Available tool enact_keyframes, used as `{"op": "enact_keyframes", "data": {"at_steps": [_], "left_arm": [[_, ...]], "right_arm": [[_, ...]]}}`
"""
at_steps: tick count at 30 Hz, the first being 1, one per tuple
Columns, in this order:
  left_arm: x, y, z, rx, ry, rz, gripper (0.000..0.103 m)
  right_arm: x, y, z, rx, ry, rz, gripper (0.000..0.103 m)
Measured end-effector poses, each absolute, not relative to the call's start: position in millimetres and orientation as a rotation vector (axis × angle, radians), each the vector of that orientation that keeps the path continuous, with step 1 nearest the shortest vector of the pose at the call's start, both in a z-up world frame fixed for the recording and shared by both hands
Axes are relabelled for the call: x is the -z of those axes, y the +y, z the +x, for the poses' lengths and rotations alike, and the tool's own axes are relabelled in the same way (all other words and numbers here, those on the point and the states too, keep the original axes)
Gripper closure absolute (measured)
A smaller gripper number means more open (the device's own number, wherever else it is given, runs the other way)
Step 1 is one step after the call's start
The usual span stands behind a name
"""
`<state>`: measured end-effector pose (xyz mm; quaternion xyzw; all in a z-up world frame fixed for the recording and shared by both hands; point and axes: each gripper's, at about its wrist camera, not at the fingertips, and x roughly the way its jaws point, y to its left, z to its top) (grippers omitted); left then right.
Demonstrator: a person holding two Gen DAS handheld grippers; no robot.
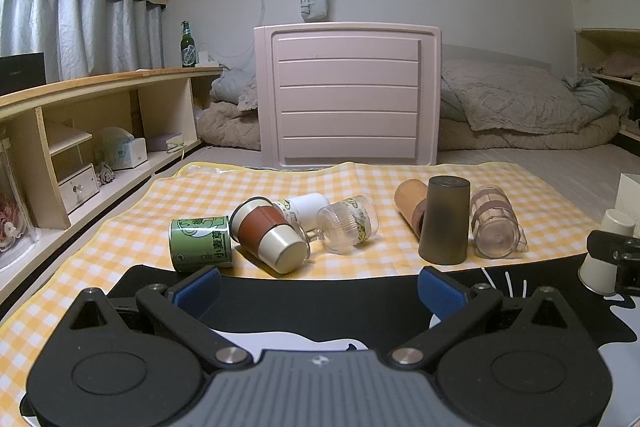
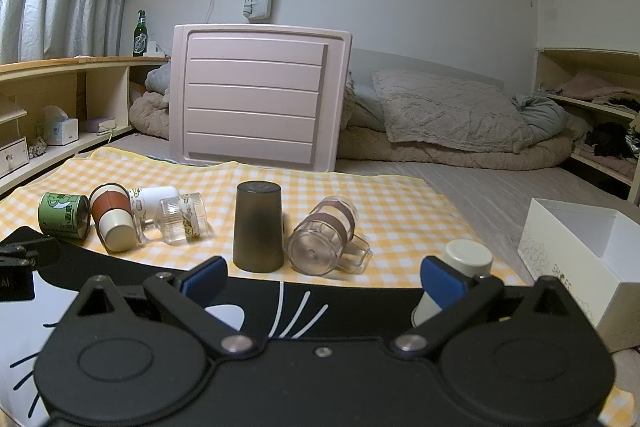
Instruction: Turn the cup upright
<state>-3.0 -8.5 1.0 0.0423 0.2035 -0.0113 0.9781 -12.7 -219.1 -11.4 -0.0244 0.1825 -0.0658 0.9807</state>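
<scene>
Left gripper [image 1: 319,285] blue-padded fingers spread, empty | dark smoky translucent plastic cup [image 1: 445,221] upside down on yellow checked cloth [image 1: 200,187], 1 o'clock | right gripper [image 2: 323,277] fingers spread, empty | same cup [image 2: 258,227] at 11 o'clock, clear ribbed mug [image 2: 324,241] lying just beside.

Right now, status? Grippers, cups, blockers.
Left gripper and right gripper open, empty. Dark cup upside down on cloth; glass mug on its side right beside it. Paper cup inverted behind right fingers.
</scene>
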Motion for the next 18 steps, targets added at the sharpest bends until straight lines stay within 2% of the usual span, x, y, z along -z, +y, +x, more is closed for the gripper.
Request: {"op": "enact_keyframes", "data": {"at_steps": [18], "left_arm": [[-2.9, -17.0, -3.4, 0.041, 0.405, 0.087, 0.000]], "right_arm": [[7.9, -217.2, -16.0, 0.131, 0.363, -0.049, 0.000]]}}
